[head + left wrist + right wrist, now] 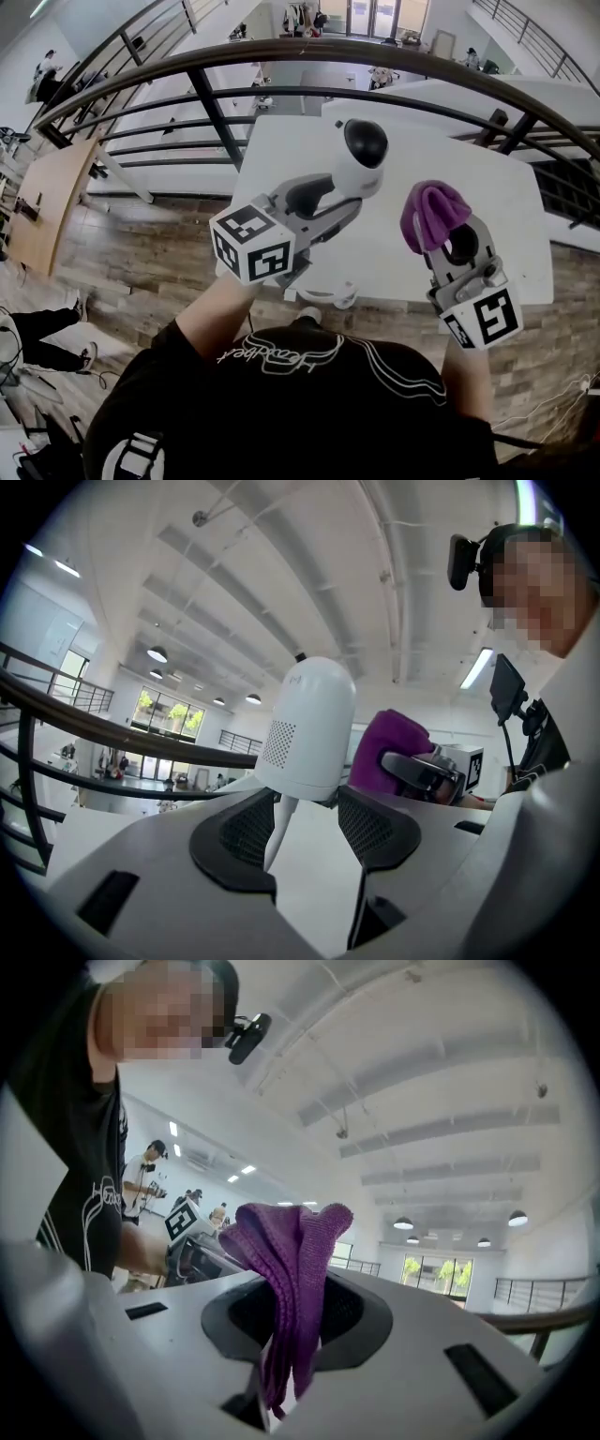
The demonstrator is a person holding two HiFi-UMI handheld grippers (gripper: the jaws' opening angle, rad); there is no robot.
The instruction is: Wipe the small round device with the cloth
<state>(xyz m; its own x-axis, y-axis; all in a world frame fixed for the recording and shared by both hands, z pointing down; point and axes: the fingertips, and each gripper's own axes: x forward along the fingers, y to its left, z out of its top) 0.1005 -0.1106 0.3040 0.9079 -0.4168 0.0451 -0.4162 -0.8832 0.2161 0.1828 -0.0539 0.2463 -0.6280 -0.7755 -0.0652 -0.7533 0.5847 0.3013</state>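
Note:
The small round device (pixel 361 155), white with a black dome, is up over the white table (pixel 281 150). My left gripper (pixel 349 192) is shut on its lower body. In the left gripper view the white body (pixel 309 724) sits between both pads and touches them, and a thin white stem hangs down between the jaws of that gripper (pixel 309 825). To the right, my right gripper (pixel 445 239) is shut on a bunched purple cloth (pixel 433 214). The cloth (pixel 291 1269) drapes over the right gripper (pixel 295 1314) jaw tips. Cloth (pixel 389 747) and device are a short gap apart.
A dark curved railing (pixel 281 52) runs across behind the table, with a lower floor beyond it. A wooden table (pixel 52 197) stands far left. Someone's legs (pixel 47 337) lie at the lower left. A white loop (pixel 328 298) hangs under the left gripper.

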